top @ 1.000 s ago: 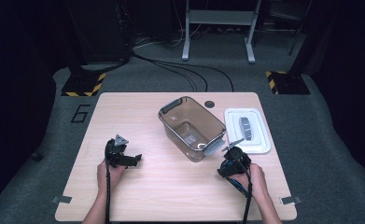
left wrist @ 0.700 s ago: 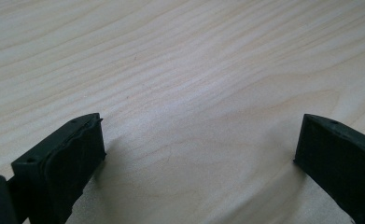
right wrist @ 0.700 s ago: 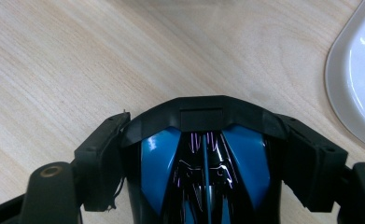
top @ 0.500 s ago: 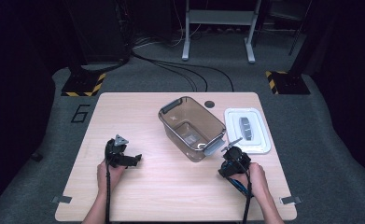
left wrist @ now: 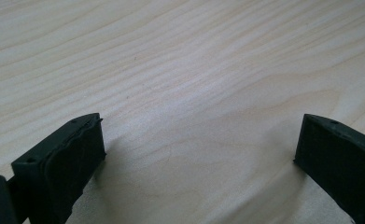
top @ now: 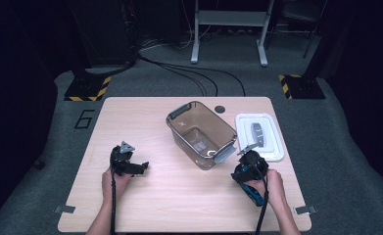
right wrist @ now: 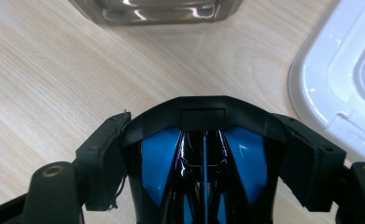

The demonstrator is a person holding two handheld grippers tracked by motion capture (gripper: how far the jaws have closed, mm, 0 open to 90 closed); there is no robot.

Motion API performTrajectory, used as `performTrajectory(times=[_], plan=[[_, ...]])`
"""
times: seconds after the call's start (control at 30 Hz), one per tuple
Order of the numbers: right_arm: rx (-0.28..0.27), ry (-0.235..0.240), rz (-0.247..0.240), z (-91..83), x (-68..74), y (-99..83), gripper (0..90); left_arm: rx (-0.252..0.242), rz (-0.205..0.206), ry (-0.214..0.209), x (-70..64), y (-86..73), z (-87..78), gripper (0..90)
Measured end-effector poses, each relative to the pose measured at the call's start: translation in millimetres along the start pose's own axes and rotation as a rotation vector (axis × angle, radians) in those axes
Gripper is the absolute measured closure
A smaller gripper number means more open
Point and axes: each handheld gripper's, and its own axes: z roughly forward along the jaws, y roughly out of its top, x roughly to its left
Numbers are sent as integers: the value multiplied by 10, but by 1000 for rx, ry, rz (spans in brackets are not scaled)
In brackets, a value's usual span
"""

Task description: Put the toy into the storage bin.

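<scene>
My right gripper (top: 246,168) sits at the table's front right, shut on a glossy black and blue object (top: 250,182). In the right gripper view the object (right wrist: 203,158) is wedged lengthwise between the two jaws of the right gripper (right wrist: 208,140). Its rounded black front points at the clear bin (right wrist: 157,9). My left gripper (top: 141,168) rests at the front left. Its jaws stand wide apart over bare wood, and nothing lies between them in the left gripper view (left wrist: 199,140).
A clear brownish plastic bin (top: 227,128) with grey latches stands at the table's centre, apparently with nothing in it. A white lid (top: 272,147) (right wrist: 339,84) lies flat to its right, close to my right gripper. A dark disc (top: 220,108) is set in the table's far edge.
</scene>
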Motion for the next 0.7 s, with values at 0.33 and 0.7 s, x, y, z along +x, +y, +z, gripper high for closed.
performTrajectory(times=[0.33,0.7], plan=[[-47,-2,18,-187,-43,49,241,0,0,0,0,0,0,13],[-86,-23,28,-379,-85,73,242,1,1,0,1,1,0,13]])
